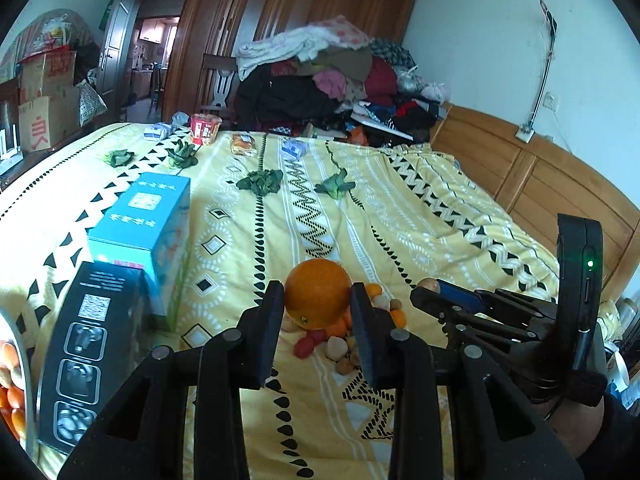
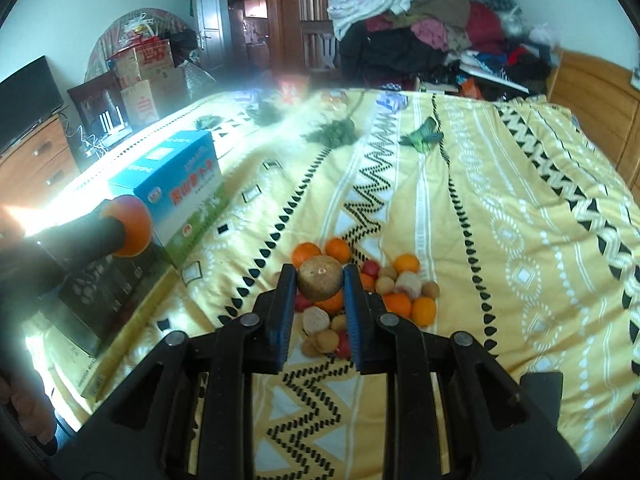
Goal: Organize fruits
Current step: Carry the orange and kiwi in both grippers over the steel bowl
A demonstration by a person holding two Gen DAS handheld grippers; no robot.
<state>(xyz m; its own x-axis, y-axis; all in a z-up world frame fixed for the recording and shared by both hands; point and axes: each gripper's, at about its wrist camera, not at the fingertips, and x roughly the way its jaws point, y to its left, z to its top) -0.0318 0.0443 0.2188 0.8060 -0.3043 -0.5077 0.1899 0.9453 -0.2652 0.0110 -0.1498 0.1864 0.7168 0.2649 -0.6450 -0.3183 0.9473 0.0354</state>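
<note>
A yellow patterned bedspread (image 1: 420, 216) fills both views, with a heap of clothes (image 1: 340, 76) at its far end, toward 12 o'clock. At about 10 o'clock in the left wrist view a blue box (image 1: 148, 220) lies on the bedspread, and a black box (image 1: 92, 344) sits just beside it, nearer the camera. A pile of small fruits (image 2: 384, 292), orange, red and tan, rests on the bedspread at mid-frame in the right wrist view. The left gripper (image 1: 318, 300) is clamped on an orange (image 1: 318, 293), held above the near-left edge of the pile. The right gripper (image 2: 320, 282) is closed on a round brown fruit (image 2: 320, 278), possibly a kiwi, though the blur makes that unsure; it sits over the pile's 9 o'clock side. Leafy greens (image 1: 260, 182) lie scattered farther up the bedspread.
</note>
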